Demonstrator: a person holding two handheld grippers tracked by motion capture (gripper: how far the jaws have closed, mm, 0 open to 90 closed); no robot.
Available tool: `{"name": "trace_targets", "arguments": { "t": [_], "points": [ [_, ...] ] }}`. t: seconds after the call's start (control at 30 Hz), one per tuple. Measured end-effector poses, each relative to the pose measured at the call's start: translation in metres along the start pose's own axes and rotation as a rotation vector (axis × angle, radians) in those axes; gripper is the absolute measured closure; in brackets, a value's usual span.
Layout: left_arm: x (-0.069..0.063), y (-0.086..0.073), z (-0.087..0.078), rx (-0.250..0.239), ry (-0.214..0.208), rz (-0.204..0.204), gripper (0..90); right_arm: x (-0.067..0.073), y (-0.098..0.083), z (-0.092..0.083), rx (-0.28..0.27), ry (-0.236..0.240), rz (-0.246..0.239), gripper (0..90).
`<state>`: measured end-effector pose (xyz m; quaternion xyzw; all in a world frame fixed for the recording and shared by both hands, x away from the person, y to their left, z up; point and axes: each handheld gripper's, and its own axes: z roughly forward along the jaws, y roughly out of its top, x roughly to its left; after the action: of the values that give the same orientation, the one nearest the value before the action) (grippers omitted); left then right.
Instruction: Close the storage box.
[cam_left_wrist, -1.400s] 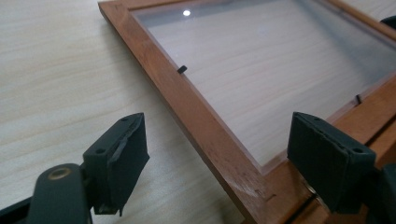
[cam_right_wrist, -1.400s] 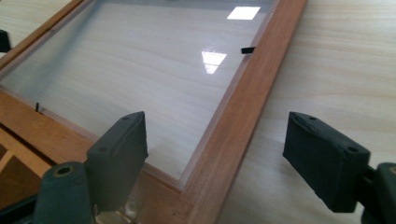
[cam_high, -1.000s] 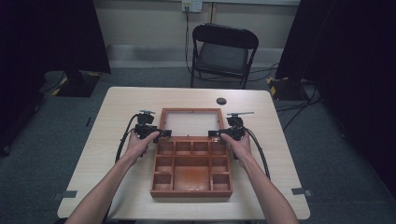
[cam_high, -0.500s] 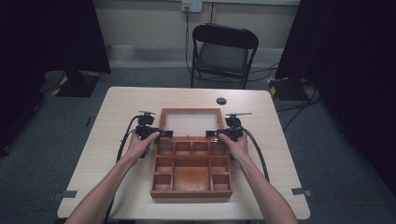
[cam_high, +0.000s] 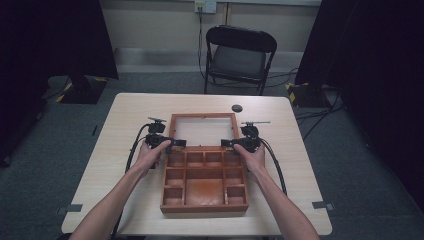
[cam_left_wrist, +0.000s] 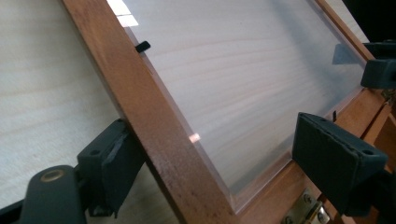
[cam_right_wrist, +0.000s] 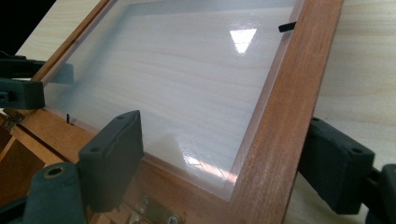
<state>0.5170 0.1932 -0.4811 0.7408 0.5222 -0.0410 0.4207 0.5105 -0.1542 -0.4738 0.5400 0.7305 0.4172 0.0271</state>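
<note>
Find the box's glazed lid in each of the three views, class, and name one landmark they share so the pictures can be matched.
High view: the glazed lid lies open at table centre, beyond the compartments.
Left gripper view: the lid runs from upper left to lower right, its wooden side rail between the jaws.
Right gripper view: the lid spans the picture, its side rail at right between the jaws.
Shared landmark: the clear pane showing pale table grain.
</note>
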Motion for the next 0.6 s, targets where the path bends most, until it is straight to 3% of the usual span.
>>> {"name": "trace_targets", "arguments": {
  "t": [0.07, 0.27, 0.37, 0.4, 0.5, 0.6],
  "points": [
    [0.001, 0.001, -0.001, 0.003, -0.010, -0.003, 16.9, 0.002, 0.000, 0.000, -0.005, -0.002, -0.006, 19.9],
    [-0.006, 0.004, -0.007, -0.018, 0.001, 0.045, 22.3, 0.003, 0.004, -0.009, -0.049, -0.012, -0.031, 32.1],
    [-0.011, 0.005, -0.012, -0.027, 0.023, 0.071, 24.1, 0.005, 0.006, -0.014, -0.059, -0.005, -0.042, 33.2],
    [-0.011, 0.006, -0.014, -0.040, 0.027, 0.062, 26.8, 0.006, 0.006, -0.016, -0.063, -0.001, -0.043, 33.9],
    [-0.011, 0.007, -0.022, -0.077, 0.024, 0.074, 34.6, 0.007, 0.008, -0.022, -0.080, 0.011, -0.037, 34.7],
    [-0.013, 0.008, -0.027, -0.084, 0.030, 0.093, 37.5, 0.011, 0.009, -0.026, -0.093, 0.002, -0.055, 36.9]
  ]
}}
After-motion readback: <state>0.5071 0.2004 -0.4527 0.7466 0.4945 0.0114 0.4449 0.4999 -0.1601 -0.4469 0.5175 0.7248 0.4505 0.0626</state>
